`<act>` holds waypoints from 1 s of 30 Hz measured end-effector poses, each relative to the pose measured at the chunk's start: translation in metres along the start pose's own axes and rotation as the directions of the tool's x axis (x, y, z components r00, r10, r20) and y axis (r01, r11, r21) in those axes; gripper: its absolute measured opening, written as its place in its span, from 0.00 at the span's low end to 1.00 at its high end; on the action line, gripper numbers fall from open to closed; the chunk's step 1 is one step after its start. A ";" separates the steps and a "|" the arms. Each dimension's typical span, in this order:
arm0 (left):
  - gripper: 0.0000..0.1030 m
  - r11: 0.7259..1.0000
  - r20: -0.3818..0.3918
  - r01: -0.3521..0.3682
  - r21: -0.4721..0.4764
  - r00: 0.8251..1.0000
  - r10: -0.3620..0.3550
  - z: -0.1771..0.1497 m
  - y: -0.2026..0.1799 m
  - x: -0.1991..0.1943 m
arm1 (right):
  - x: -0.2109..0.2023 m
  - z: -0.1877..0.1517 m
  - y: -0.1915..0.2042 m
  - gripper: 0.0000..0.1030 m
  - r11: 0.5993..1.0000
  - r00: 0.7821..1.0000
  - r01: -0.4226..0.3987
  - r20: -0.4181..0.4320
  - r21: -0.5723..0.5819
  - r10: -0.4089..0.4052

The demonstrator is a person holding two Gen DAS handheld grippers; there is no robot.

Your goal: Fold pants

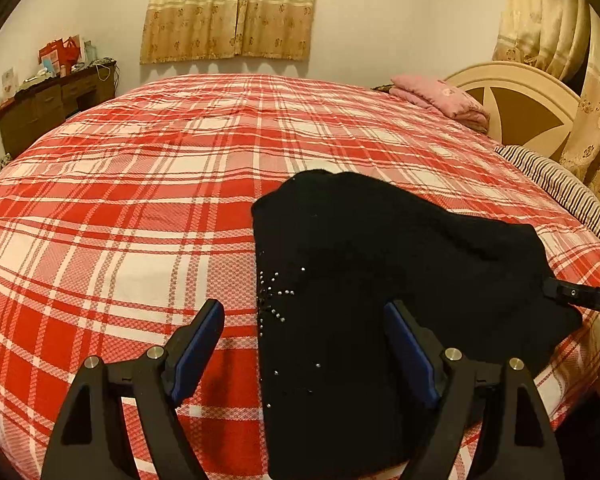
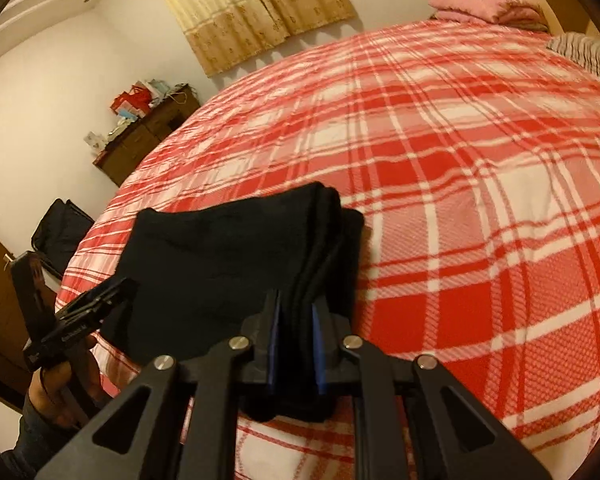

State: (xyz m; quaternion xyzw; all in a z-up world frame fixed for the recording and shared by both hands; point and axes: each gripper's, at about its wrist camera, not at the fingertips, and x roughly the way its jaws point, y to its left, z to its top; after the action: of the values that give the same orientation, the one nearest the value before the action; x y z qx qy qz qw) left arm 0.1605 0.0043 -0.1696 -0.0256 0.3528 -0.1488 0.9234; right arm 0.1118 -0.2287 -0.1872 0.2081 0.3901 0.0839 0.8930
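From the left wrist view, the left gripper [image 1: 304, 344] hangs over the near edge of the bed [image 1: 140, 208] with its blue-padded fingers [image 1: 202, 344] spread wide and nothing pinched between them: the finger at about 7 o'clock is over the red plaid cover, the one at about 5 o'clock over the black pants [image 1: 380, 280]. The pants lie bunched on the cover from the centre toward 4 o'clock, small shiny studs dotting their left edge. The tip of the right gripper [image 1: 580, 298] meets the cloth's far corner at 3 o'clock. From the right wrist view, the right gripper [image 2: 295, 344] has its fingers [image 2: 275, 344] drawn narrow and clamped on a stacked, layered edge of the pants [image 2: 228, 264], which spread from the centre toward 9 o'clock on the bed [image 2: 480, 200]. The left gripper [image 2: 88, 316] shows at 8 o'clock, held in a hand [image 2: 56, 388], beside the cloth's left edge.
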 end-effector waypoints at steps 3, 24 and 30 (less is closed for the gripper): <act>0.81 1.000 -0.004 0.000 -0.001 1.000 0.000 0.001 0.000 0.002 | 0.006 0.002 -0.003 0.16 1.000 1.000 0.016 -0.006 0.008 -0.016; 0.83 0.999 -0.018 -0.032 0.027 0.999 0.032 0.020 0.001 0.016 | -0.017 0.007 0.027 0.41 0.964 0.969 0.224 0.138 -0.143 -0.205; 0.83 0.998 -0.025 -0.046 0.039 0.999 0.047 0.024 0.000 0.014 | -0.014 0.007 0.076 0.53 0.935 0.971 0.189 0.200 -0.300 -0.131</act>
State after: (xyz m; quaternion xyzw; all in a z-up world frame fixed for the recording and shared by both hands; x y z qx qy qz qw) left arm 0.1863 -0.0010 -0.1613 0.0024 0.3624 -0.1344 0.9223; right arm 0.1080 -0.1671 -0.1409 0.0359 0.3064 0.0535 0.9497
